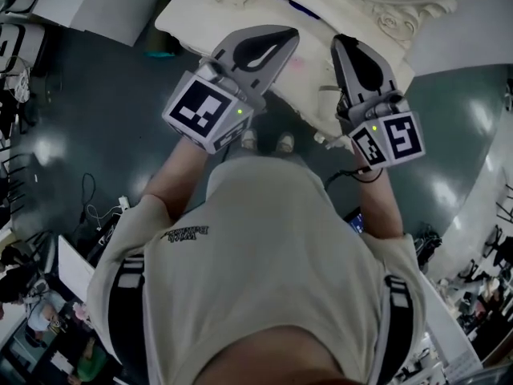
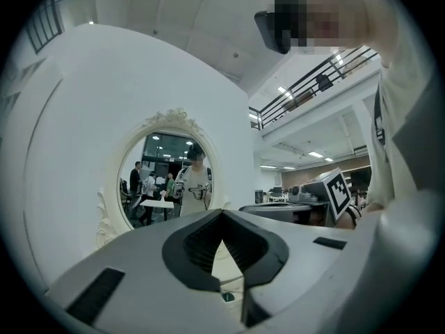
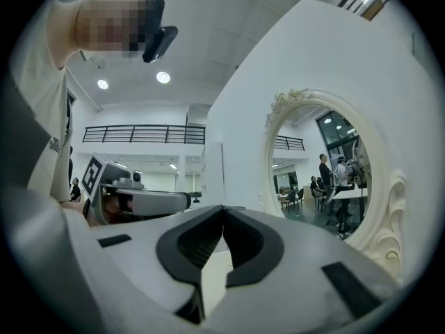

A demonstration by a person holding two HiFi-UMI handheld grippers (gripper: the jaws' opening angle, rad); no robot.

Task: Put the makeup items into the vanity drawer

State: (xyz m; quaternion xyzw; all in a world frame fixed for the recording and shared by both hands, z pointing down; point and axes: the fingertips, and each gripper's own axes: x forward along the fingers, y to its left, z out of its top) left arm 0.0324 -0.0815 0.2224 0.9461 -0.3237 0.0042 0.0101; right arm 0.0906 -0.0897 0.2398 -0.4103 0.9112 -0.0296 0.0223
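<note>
left gripper point(image 1: 266, 48) and right gripper point(image 1: 362, 61), both clenched on nothing, hover level side by side at the vanity point(image 1: 204, 13) front edge facing its mirror point(image 2: 167, 176), probably poised between steps, with no makeup items or drawer in sight.

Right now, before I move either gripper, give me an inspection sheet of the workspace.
Surface: cream vanity top, ornate edge.
Job's things: no makeup made out; drawer not seen.
Clutter: small blue thing on the top, unclear.
Grippers: left gripper and right gripper over the vanity's front edge, jaws shut, empty.
Cables: loose cables on the floor, left.
Surroundings: oval mirror; dark floor.
</note>
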